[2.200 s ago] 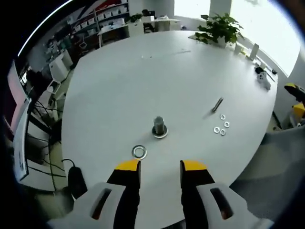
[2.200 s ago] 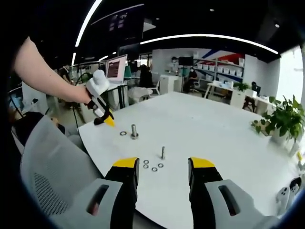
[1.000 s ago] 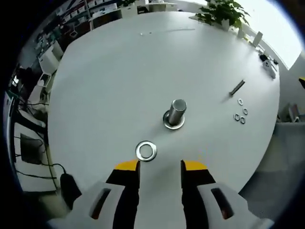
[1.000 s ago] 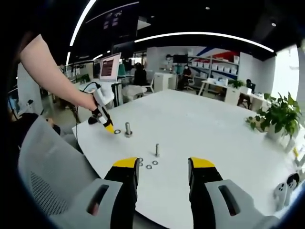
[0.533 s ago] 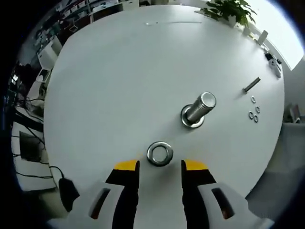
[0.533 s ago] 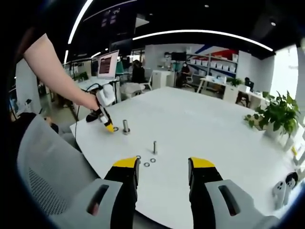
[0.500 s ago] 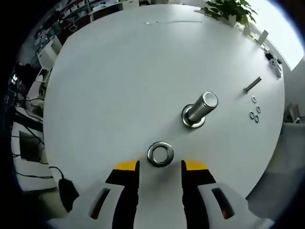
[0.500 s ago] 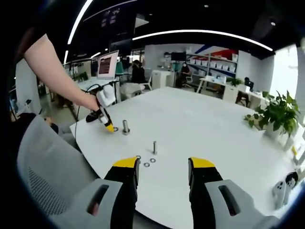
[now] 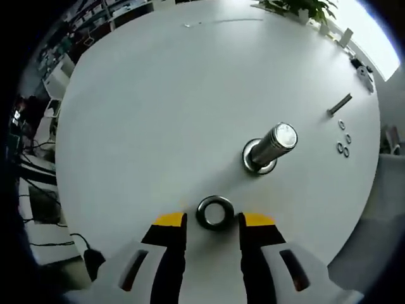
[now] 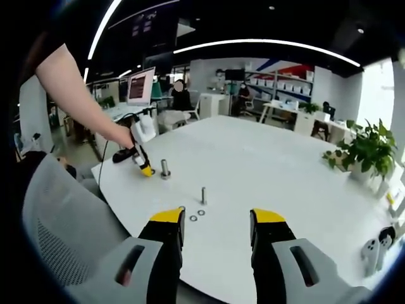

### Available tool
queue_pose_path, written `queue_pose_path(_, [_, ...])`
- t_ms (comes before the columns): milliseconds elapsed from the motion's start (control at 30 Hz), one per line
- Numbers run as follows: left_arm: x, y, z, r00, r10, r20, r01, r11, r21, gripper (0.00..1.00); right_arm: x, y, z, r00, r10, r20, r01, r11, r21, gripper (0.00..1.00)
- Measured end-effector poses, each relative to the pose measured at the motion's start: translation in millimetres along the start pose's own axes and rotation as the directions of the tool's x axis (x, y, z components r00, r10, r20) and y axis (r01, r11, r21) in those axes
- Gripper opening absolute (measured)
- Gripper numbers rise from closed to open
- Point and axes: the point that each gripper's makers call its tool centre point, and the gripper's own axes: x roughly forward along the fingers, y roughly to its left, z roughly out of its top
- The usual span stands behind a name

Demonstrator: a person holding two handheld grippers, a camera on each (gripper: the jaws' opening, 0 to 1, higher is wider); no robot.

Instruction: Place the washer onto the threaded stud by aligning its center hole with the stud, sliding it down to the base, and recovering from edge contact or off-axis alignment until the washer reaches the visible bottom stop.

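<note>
A steel washer [image 9: 214,213] lies flat on the white table [image 9: 158,101], right between the yellow fingertips of my left gripper [image 9: 213,223], whose jaws stand apart and open around it. The threaded stud [image 9: 273,144] stands upright on its base just beyond and to the right, with nothing on it. In the right gripper view a hand holds the left gripper [image 10: 140,161] low at the table beside the stud [image 10: 165,168]. My right gripper [image 10: 218,218] hangs open over the table's near edge, well away, holding nothing.
A loose bolt [image 9: 340,104] and three small washers [image 9: 343,140] lie at the table's right side; the bolt [image 10: 203,195] stands ahead of my right gripper. A potted plant [image 10: 364,155] is at the far edge. A grey mesh chair [image 10: 69,234] sits left.
The left gripper has come down and forward, so the washer went from ahead of the tips to between them. The right gripper has barely moved.
</note>
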Motion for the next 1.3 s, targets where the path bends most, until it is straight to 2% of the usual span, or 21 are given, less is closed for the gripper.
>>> queue_pose_path(200, [0.6, -3.2, 0.2, 1.000, -0.006, -0.021, 0.007, 0.999, 0.041, 0.29, 0.2, 0.5, 0.0, 1.000, 0.002, -0.001, -0.002, 1.000, -0.002, 0.43])
queue_pose_path(333, [1.0, -0.8, 1.1, 0.999, -0.002, -0.034, 0.003, 1.000, 0.019, 0.28, 0.2, 0.4, 0.2, 1.000, 0.002, 0.000, -0.002, 1.000, -0.001, 0.43])
queue_pose_path(467, [1.5, -3.0, 2.2, 0.998, -0.006, -0.060, 0.009, 0.998, 0.058, 0.22, 0.6, 1.1, -0.8, 1.000, 0.003, -0.006, -0.003, 1.000, -0.007, 0.43])
queue_pose_path(733, [0.7, -4.1, 0.8, 0.996, -0.009, -0.093, 0.014, 0.998, 0.060, 0.22, 1.0, 1.8, -1.7, 1.000, 0.003, -0.011, -0.003, 1.000, -0.013, 0.43])
queue_pose_path(933, [1.0, -3.5, 0.7, 0.995, -0.012, -0.097, 0.016, 0.999, 0.050, 0.21, 0.3, -0.5, -1.7, 1.000, -0.007, -0.010, 0.007, 1.000, -0.005, 0.43])
queue_pose_path(1033, [0.9, -1.0, 1.5, 0.997, -0.018, -0.077, 0.021, 0.999, 0.038, 0.21, 0.7, -0.2, -2.2, 1.000, -0.006, -0.013, 0.005, 1.000, -0.008, 0.43])
queue_pose_path(1300, [-0.2, -3.4, 3.1, 0.997, -0.008, -0.073, 0.013, 0.998, 0.068, 0.20, 0.9, -0.3, -2.9, 1.000, -0.006, -0.017, 0.006, 1.000, -0.009, 0.43])
